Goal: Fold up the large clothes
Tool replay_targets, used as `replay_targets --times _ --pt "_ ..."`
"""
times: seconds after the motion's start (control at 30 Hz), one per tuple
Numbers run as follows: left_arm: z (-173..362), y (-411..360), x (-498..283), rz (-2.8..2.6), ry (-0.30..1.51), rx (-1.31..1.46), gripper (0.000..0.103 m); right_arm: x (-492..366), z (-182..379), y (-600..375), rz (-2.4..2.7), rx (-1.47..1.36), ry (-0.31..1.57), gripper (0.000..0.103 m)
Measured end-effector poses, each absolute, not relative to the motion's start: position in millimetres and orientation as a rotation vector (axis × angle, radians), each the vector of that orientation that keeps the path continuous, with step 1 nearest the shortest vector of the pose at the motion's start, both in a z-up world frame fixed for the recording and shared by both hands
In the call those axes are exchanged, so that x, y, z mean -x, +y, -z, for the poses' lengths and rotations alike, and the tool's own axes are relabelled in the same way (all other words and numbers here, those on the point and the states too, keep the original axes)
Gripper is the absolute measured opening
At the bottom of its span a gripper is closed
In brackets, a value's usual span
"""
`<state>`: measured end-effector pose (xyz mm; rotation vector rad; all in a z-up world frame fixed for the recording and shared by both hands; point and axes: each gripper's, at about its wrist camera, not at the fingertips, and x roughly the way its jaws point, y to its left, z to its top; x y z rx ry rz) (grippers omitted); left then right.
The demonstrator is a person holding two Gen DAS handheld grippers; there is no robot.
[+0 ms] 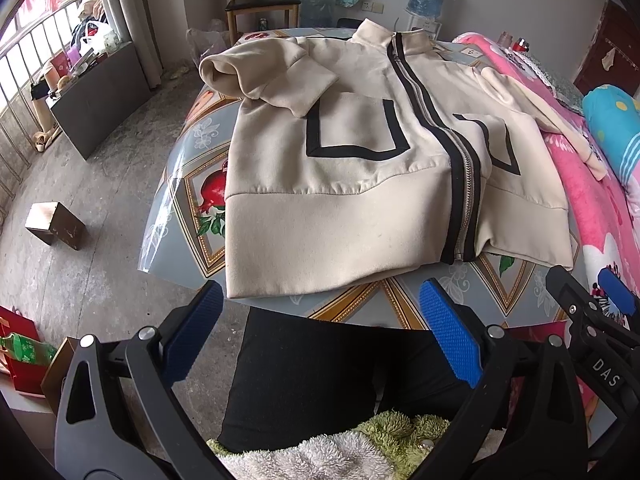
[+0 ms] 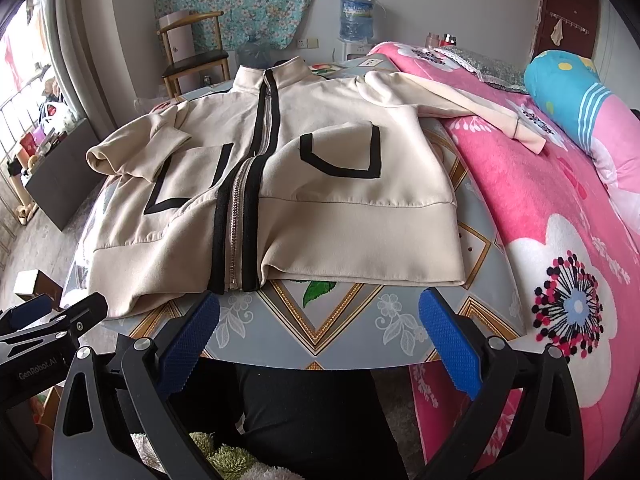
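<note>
Folding barely begun | jacket [image 1: 360, 168] flat on desk [image 1: 360, 304], zipped | one sleeve [image 1: 272, 76] folded in, other sleeve [image 2: 460, 100] seemingly trailing onto bed [image 2: 560, 220] | left claw [image 1: 320, 340], right claw [image 2: 320, 344] wide open, empty

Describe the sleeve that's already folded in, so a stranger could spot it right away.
Start at the round patterned table, where a cream jacket with a black-edged zip lies flat. The folded sleeve is on the window side, doubled back over the chest. The other sleeve stretches straight out onto the pink blanket.
</note>
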<state>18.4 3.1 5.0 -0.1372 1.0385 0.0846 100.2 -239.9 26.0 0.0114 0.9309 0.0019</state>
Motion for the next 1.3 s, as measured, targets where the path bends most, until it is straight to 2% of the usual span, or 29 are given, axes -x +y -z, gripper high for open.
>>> replay_targets --times 1.3 --pt "2.6 17.0 -21.3 -0.083 1.054 0.157 0.095 -108.3 -24.3 -243.7 0.005 0.013 0.911 0.097"
